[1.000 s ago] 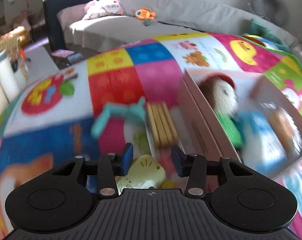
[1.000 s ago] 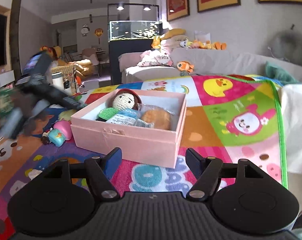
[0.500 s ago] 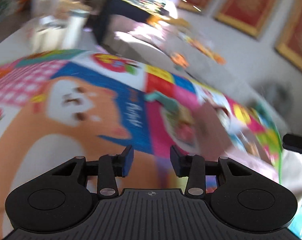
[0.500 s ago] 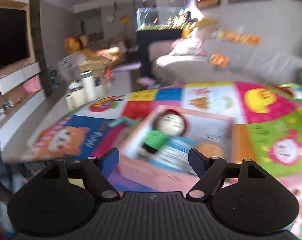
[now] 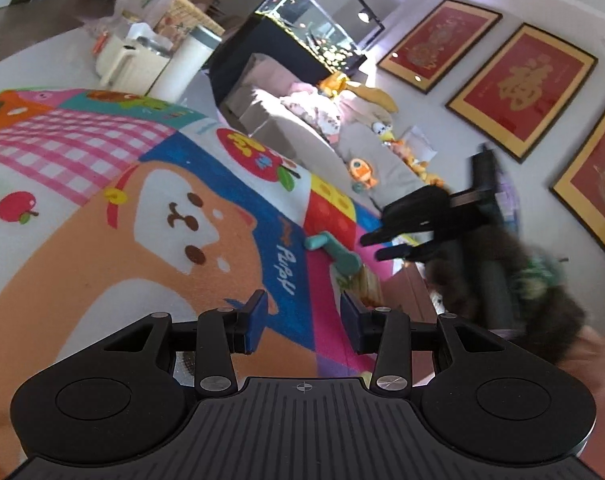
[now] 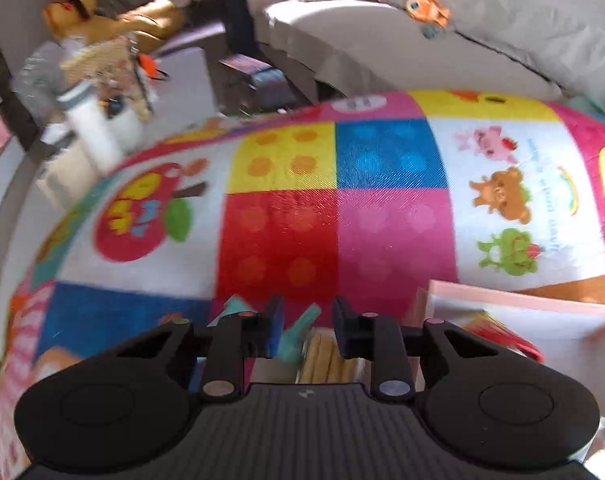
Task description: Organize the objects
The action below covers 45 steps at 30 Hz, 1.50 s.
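Observation:
A teal toy with tan wooden slats (image 5: 336, 254) lies on the colourful play mat (image 5: 102, 248) beside the pink box (image 5: 412, 292). My left gripper (image 5: 302, 322) is open and empty, raised above the mat short of the toy. My right gripper (image 6: 306, 326) is open and hovers right over the teal toy (image 6: 300, 334) and its slats (image 6: 328, 360); it also shows in the left wrist view (image 5: 394, 244). The pink box (image 6: 514, 312) sits just right of it with a red-capped doll inside.
A grey sofa (image 6: 422, 40) with plush toys stands behind the mat. White jugs and a wicker basket (image 5: 162, 52) stand off the mat's far left edge. A fish tank (image 5: 310, 36) stands beyond.
My left gripper has pulled back and swung left, away from the toy and box. My right gripper has moved left and down from in front of the box to over the teal toy.

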Available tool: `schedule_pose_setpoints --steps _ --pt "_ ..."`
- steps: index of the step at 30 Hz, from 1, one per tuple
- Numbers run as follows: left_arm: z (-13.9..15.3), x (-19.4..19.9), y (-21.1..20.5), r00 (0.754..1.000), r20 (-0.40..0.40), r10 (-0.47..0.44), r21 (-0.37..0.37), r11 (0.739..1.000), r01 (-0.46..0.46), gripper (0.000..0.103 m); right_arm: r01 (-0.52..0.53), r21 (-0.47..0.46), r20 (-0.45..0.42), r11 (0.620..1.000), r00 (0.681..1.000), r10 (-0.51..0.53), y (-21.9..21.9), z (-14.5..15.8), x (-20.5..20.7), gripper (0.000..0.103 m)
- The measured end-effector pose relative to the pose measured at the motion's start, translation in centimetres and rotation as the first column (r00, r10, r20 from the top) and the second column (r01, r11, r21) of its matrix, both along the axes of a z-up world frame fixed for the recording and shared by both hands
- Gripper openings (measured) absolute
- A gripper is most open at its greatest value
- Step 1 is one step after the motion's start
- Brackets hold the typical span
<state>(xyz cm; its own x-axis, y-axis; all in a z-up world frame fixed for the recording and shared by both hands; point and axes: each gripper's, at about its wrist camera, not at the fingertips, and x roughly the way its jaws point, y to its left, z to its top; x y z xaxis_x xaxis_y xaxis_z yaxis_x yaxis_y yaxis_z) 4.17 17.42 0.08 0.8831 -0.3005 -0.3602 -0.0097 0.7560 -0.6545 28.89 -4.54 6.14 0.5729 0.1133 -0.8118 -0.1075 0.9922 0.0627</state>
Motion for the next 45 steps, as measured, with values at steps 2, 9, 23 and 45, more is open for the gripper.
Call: schedule_pose_setpoints --steps 2,9,23,45 --pt "0.0 -0.1 0.2 1.0 0.004 0.007 -0.012 1.0 -0.007 0.044 0.003 -0.051 0.002 0.999 1.0 -0.003 0.8 -1.2 1.2 0.025" --pt "0.0 -0.2 0.4 0.999 0.007 0.035 -0.007 0.999 -0.035 0.044 -0.06 -0.083 -0.114 0.995 0.992 0.051 1.2 -2.4 0.9 0.024" --pt "-0.6 0.6 -0.4 1.0 -0.018 0.002 0.063 0.998 -0.001 0.044 -0.366 0.063 -0.246 0.928 0.896 0.37 0.0 -1.6 -16.3 0.018" --pt "-0.5 0.3 -2.0 1.0 0.029 -0.011 0.136 0.991 0.007 0.044 -0.149 0.03 -0.007 0.988 0.989 0.149 -2.5 -2.7 -17.9 0.034"
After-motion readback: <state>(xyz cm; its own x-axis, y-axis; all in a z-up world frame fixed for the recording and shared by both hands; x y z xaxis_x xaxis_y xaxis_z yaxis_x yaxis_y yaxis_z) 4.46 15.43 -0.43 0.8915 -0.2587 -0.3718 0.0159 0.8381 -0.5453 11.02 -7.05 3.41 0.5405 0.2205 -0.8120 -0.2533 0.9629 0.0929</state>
